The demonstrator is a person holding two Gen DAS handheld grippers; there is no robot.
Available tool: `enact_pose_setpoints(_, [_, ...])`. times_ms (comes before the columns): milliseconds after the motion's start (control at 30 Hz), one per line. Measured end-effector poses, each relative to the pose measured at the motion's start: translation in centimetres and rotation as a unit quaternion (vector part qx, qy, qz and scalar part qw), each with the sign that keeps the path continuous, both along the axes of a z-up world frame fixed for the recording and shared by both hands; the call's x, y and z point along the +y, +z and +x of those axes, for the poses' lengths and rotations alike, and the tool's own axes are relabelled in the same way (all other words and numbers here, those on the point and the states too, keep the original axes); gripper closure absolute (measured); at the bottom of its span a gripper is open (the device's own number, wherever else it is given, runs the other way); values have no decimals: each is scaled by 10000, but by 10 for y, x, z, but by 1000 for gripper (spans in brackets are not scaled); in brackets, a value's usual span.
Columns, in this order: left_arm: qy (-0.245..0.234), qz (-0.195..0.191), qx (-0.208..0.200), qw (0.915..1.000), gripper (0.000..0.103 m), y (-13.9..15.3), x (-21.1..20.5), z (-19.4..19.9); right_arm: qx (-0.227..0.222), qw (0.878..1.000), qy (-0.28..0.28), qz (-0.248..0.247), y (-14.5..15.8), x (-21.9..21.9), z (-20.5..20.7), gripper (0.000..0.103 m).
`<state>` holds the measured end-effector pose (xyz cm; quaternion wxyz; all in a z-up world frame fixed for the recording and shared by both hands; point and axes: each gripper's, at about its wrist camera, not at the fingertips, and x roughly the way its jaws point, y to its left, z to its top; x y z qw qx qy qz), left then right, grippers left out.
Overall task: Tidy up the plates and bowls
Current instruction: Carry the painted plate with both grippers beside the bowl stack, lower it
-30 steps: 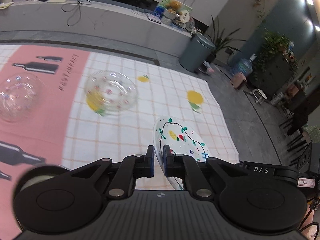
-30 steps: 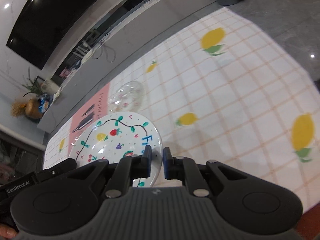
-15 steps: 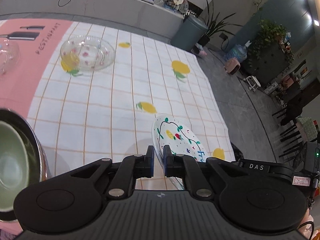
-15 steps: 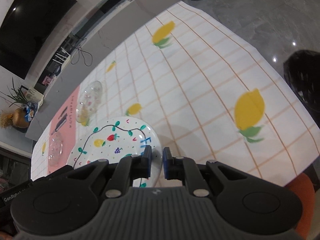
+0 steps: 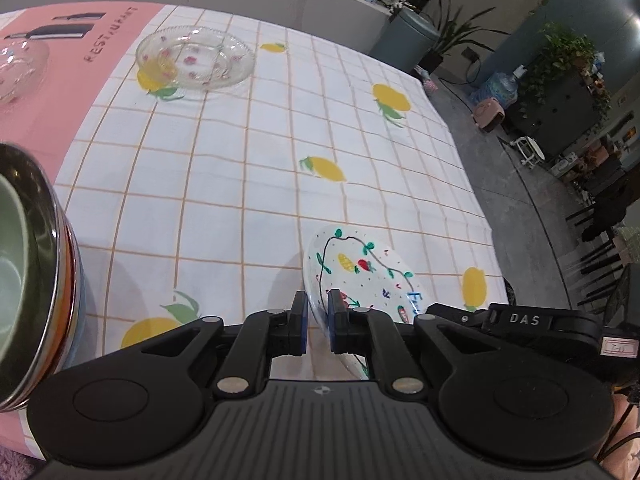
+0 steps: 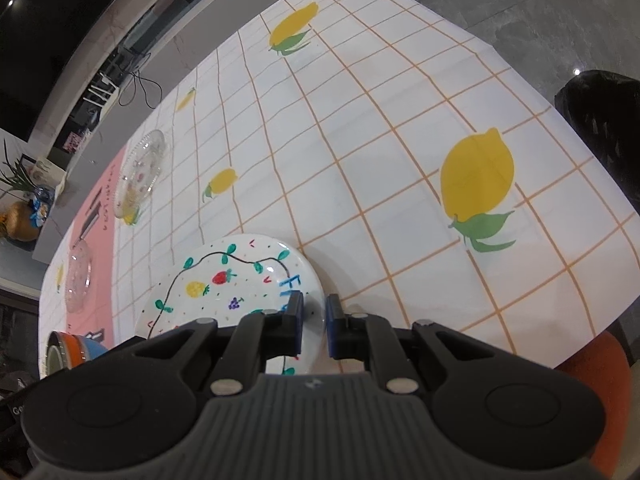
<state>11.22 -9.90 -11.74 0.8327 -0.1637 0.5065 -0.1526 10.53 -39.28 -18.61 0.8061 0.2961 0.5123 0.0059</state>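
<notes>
While pinched at opposite rims, painted plate (image 5: 360,276) between left claw (image 5: 317,322) and right claw (image 6: 313,326).

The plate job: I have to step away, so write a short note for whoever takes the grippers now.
Left gripper: shut on the plate's rim.
Right gripper: shut on the opposite rim.
The plate hangs low over the tablecloth; contact unclear.
Bowl stack at the left edge; two glass dishes at the far end.
Done: plate gripped.
Left: set it down, then gather the glass dishes.
</notes>
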Motion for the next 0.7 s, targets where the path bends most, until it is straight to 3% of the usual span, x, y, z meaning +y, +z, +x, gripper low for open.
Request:
enact_pose_setpoints(267, [222, 142, 44, 9996, 91, -22, 6, 6, 36, 9996, 143, -237, -10, 16, 13, 93])
enact_pose_setpoints(700, [143, 543, 127, 9983, 86, -34, 1, 7, -31, 9990, 235, -385, -13, 25, 22, 90])
